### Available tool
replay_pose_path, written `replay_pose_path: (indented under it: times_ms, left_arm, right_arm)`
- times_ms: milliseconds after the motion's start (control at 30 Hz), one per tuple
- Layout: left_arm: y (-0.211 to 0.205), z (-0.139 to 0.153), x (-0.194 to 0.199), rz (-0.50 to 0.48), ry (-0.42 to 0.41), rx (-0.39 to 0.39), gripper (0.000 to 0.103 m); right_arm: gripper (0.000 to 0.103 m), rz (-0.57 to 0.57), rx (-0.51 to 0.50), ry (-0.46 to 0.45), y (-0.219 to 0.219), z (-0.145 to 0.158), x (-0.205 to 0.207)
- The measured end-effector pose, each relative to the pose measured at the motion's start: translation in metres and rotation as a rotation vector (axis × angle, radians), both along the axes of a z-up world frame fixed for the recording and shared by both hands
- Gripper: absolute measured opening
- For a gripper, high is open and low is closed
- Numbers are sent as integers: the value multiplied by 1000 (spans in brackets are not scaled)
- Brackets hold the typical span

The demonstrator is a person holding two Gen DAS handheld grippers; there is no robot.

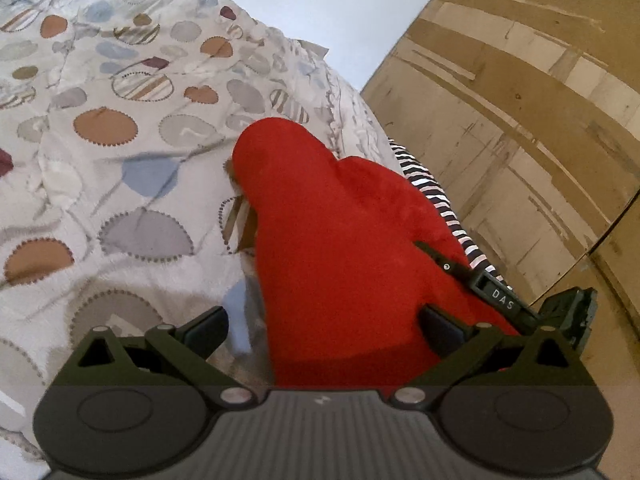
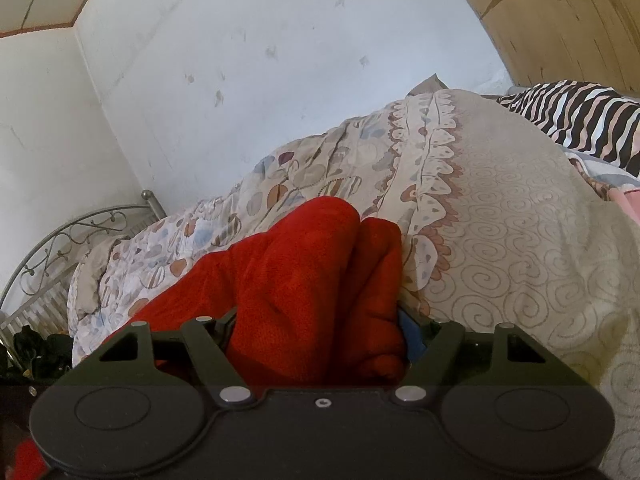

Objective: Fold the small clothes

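the left gripper (image 1: 324, 330) is sitting at the bottom of the frame, jaws spread wide around the red cloth (image 1: 340, 248). the right gripper (image 2: 316, 328) is clenching the cloth at centre, bunched above the bed (image 2: 520, 216); a striped cloth (image 2: 580, 120) is lying upper right.

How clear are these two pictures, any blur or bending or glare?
Left wrist: sharp on the red cloth; fisheye bends the wooden wall into curves; dark vignette in the corners. Right wrist: slightly softer, the wall bright but not glaring; the bedspread bulges with distortion.
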State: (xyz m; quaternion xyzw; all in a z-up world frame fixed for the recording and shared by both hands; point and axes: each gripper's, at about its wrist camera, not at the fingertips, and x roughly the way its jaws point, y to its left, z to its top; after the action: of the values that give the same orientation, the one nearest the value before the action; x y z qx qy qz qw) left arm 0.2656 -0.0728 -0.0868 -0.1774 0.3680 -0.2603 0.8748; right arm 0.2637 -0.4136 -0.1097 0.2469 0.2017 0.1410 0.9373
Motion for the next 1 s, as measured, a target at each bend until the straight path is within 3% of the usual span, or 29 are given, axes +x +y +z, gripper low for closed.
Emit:
replay_pose_path:
  times_ms: [367, 733, 833, 1000]
  left_arm:
    - [-6, -4, 0, 14, 0, 41, 103]
    - [-4, -6, 2, 11, 23, 18, 103]
    - [-3, -8, 7, -1, 52, -5, 103]
    - [6, -18, 23, -47, 162, -99, 103]
  right_arm:
    - [75, -2, 11, -2, -2, -2, -1]
    - [75, -2, 14, -4, -2, -3, -2]
    - [74, 1, 21, 6, -3, -2, 0]
    - [62, 19, 40, 63, -3, 9, 3]
